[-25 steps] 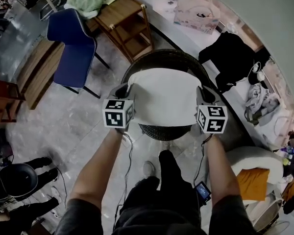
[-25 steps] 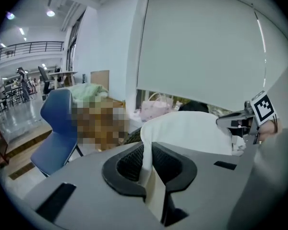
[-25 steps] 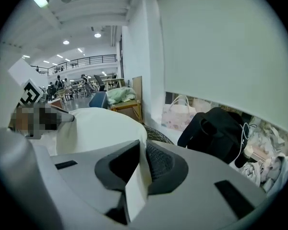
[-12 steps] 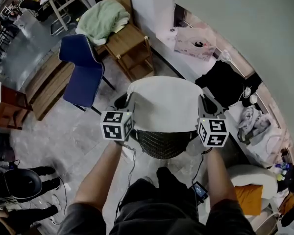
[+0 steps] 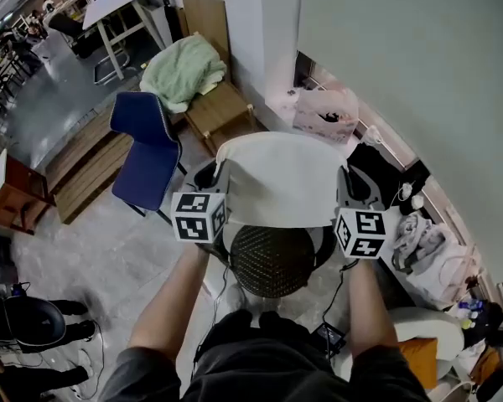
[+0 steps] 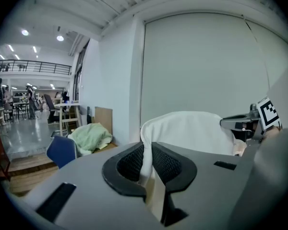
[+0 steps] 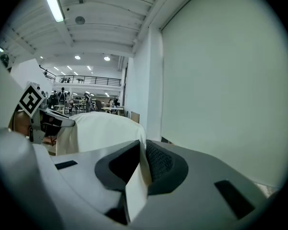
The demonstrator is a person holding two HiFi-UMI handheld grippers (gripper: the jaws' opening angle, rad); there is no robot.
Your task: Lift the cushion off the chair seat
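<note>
the left tool and the right tool each clench one side edge of the white cushion, which hangs between them above the dark woven chair seat.

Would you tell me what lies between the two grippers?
The white cushion, clamped by the left gripper and right gripper; the head view shows it.
</note>
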